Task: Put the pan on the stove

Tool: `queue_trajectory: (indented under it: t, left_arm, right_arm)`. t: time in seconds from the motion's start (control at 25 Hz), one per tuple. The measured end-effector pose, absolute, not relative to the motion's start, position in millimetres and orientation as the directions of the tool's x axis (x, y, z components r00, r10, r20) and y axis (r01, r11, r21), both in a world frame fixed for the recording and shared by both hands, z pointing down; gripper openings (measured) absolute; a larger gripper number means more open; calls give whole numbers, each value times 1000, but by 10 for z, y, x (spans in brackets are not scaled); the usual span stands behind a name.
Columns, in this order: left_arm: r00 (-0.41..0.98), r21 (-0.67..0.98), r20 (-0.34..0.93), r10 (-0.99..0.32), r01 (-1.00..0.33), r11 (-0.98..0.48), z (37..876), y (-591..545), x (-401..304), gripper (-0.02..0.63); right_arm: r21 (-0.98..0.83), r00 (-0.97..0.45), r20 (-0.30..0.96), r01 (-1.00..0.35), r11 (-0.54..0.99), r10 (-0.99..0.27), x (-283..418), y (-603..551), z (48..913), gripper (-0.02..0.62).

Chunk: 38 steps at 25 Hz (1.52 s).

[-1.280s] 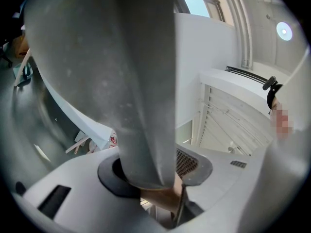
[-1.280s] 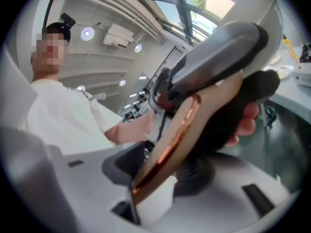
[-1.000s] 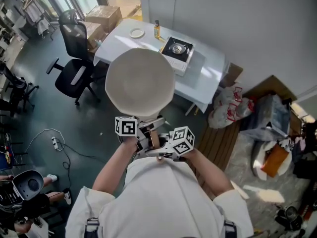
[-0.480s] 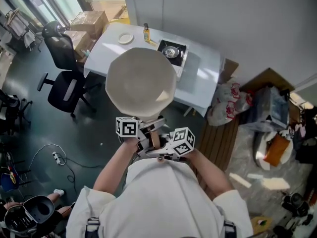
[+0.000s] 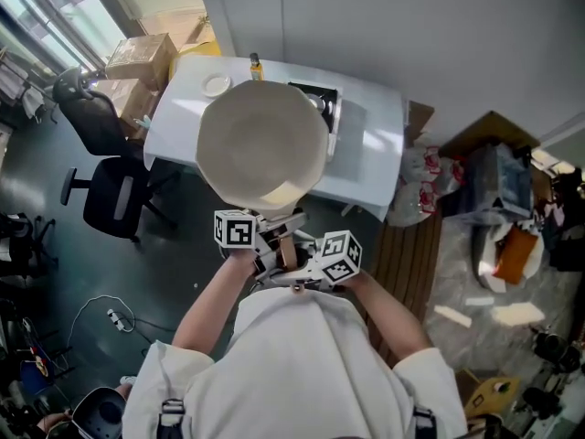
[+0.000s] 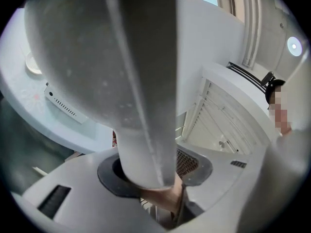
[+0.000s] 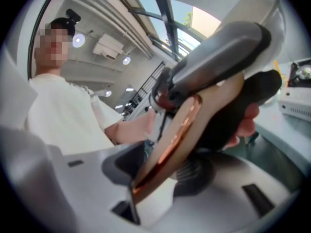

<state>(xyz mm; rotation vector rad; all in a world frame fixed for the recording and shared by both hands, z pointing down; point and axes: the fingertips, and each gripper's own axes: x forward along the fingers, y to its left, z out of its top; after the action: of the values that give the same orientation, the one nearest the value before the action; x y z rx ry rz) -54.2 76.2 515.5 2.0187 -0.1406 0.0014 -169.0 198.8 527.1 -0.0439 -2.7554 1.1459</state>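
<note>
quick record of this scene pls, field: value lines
pan: held in the air by its handle, not yet on the stove
left gripper: shut on the handle
right gripper: shut on the handle
stove: on the table, partly hidden behind the pan in the head view
table: white, against the wall
also on table: plate, bottle
beside table: chair

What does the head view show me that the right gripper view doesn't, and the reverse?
Head view only: the whole pan, raised and blocking part of the stove on the white table; also the left gripper. Right gripper view only: the right gripper, its jaws shut on the handle, seen close up. Both: the pan and the stove, not yet reached.
</note>
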Motion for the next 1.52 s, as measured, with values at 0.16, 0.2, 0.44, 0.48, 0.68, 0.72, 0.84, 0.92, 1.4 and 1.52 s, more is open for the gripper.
queue_trajectory:
  t: [0.16, 0.2, 0.44, 0.48, 0.68, 0.72, 0.84, 0.92, 1.4, 1.52]
  left_arm:
    - [995, 889, 78, -59, -96, -448, 5155, 500, -608, 198]
    - [996, 891, 74, -49, -88, -446, 5154, 458, -621, 198]
    - [997, 899, 71, 2, -63, -433, 5167, 256, -723, 198]
    - [997, 899, 74, 6, -64, -433, 5176, 236, -734, 198]
    - [997, 900, 80, 13, -67, -431, 5203, 156, -742, 198]
    - [997, 904, 75, 12, -63, -422, 5214, 143, -738, 198]
    - [998, 912, 67, 3, -60, -407, 5241, 89, -725, 198]
    - [997, 910, 76, -5, -71, -408, 5257, 27, -706, 198]
    - [993, 910, 80, -82, -107, -400, 5356, -605, -437, 198]
    - [987, 908, 117, -114, -153, -389, 5430, -791, -378, 198]
  right_arm:
    - [-701, -989, 139, -69, 710, 41, -1796, 1684, 5263, 193]
    - [-699, -990, 141, -78, 711, 30, -1822, 1626, 5259, 193]
    - [-703, -990, 141, -115, 701, -22, -1986, 1351, 5257, 193]
    - [-706, -990, 140, -117, 698, -25, -2002, 1328, 5261, 195]
    - [-716, -990, 141, -121, 687, -27, -2015, 1250, 5283, 195]
    - [-718, -990, 141, -120, 685, -25, -2011, 1236, 5287, 195]
    - [-723, -990, 140, -111, 682, -13, -1989, 1189, 5297, 195]
    - [-725, -990, 138, -104, 681, -4, -1960, 1142, 5305, 195]
    - [-730, -988, 128, -39, 682, 81, -1593, 611, 5375, 195]
    - [-736, -986, 122, -12, 676, 114, -1471, 466, 5394, 195]
